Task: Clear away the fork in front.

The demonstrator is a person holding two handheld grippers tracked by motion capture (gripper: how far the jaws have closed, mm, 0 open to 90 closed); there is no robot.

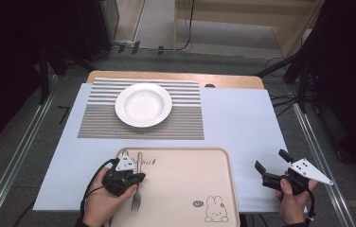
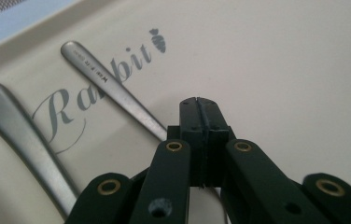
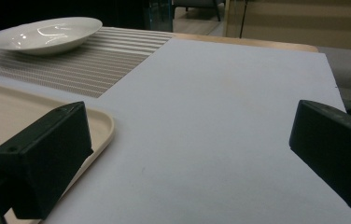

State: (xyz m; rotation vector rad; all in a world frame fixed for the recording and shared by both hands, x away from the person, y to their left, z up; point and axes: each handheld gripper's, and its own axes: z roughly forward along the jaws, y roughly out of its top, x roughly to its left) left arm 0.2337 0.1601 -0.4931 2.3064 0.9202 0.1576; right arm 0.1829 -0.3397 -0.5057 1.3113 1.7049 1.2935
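From above, your left gripper (image 1: 128,176) sits over the beige tray (image 1: 190,179), right on the fork (image 1: 137,189), whose tines point toward you; your right gripper (image 1: 273,172) hovers beside the tray over the pale surface (image 1: 242,118), jaws spread. Along the left gripper (image 2: 197,105), the jaws are pressed together on the fork handle (image 2: 113,86), a second handle (image 2: 19,135) alongside. Along the right gripper (image 3: 187,154), the jaws stand wide and hold nothing, with the white plate (image 3: 47,32) far off.

Tray (image 1: 214,156): bare from centre toward 3 o'clock. Fork (image 1: 137,196) and second utensil handle (image 2: 19,135) crowd its 9 o'clock edge.
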